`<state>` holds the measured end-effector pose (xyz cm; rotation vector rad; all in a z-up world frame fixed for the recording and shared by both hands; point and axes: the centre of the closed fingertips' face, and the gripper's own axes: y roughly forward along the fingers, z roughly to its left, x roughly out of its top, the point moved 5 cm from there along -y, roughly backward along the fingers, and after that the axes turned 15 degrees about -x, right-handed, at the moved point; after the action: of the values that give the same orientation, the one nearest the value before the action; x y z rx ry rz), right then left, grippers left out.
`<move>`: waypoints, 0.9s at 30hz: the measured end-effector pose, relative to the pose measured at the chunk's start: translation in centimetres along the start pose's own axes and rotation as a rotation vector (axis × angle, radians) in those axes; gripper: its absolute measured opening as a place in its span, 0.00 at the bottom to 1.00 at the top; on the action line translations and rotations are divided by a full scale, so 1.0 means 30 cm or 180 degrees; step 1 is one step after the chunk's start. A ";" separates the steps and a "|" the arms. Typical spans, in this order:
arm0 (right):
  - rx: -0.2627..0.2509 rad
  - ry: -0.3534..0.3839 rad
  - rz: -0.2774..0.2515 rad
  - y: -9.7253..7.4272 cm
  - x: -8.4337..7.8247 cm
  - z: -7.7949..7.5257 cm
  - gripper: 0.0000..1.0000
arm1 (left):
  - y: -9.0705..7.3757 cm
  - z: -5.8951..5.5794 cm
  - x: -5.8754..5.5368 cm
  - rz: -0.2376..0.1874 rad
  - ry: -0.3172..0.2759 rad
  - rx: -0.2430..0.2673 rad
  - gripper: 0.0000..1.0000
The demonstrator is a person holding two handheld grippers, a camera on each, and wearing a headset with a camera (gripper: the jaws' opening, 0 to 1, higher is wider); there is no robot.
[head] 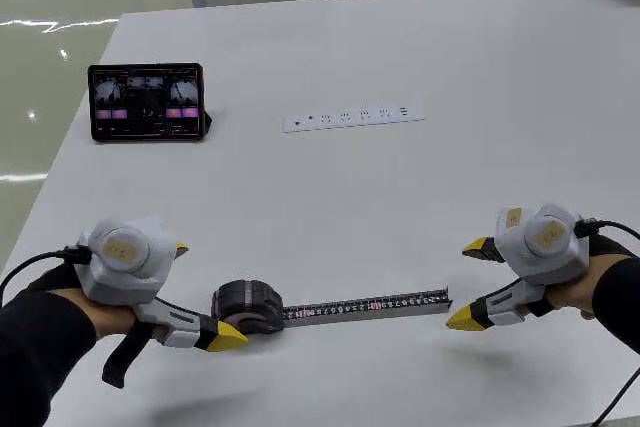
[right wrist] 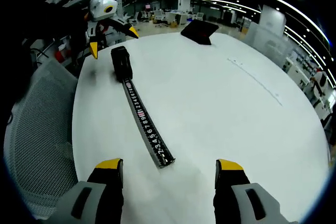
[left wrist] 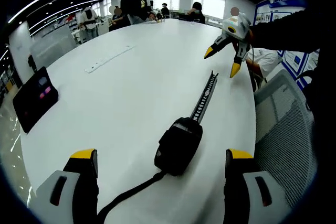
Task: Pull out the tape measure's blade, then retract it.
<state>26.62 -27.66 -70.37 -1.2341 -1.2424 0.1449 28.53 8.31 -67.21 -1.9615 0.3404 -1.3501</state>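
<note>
A black tape measure (head: 248, 305) lies on the white table (head: 330, 197), its blade (head: 365, 306) drawn out flat to the right. My left gripper (head: 205, 292) is open around the case from the left, touching nothing that I can see. In the left gripper view the case (left wrist: 178, 145) sits between the yellow-tipped jaws of that gripper (left wrist: 161, 155), and a black strap trails from it. My right gripper (head: 470, 282) is open just past the blade's end. In the right gripper view the blade's hook end (right wrist: 164, 160) lies free just ahead of that gripper (right wrist: 169, 164).
A tablet (head: 147, 102) stands at the back left and a white power strip (head: 352, 118) lies mid-table. The table's near edge runs just behind both grippers, with a mesh chair (left wrist: 283, 119) beside it. People (left wrist: 134, 3) stand at the far end.
</note>
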 end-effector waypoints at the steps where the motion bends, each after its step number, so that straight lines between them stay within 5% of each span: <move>1: -0.0052 0.0087 -0.0057 -0.006 0.003 0.000 0.73 | -0.010 0.000 -0.010 -0.0031 -0.0082 0.0046 0.99; 10: -0.0237 0.0290 -0.0136 -0.042 -0.045 -0.002 0.88 | -0.069 -0.019 -0.067 -0.0261 -0.0268 0.0277 0.99; 14: -0.0431 0.0377 -0.0282 -0.070 -0.040 -0.005 0.99 | -0.098 -0.031 -0.082 -0.0512 -0.0410 0.0363 0.99; 17: -0.0530 0.0413 -0.0334 -0.088 -0.041 -0.008 0.99 | -0.123 -0.031 -0.072 -0.0832 -0.0517 0.0420 0.99; 27: -0.0617 0.0565 -0.0417 -0.161 -0.074 0.006 0.99 | -0.206 -0.028 -0.129 -0.0833 -0.0434 0.0796 0.99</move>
<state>23.14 -31.00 -68.12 -1.2968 -1.1980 -0.1815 25.08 14.58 -65.52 -1.9193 -0.1497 -1.3367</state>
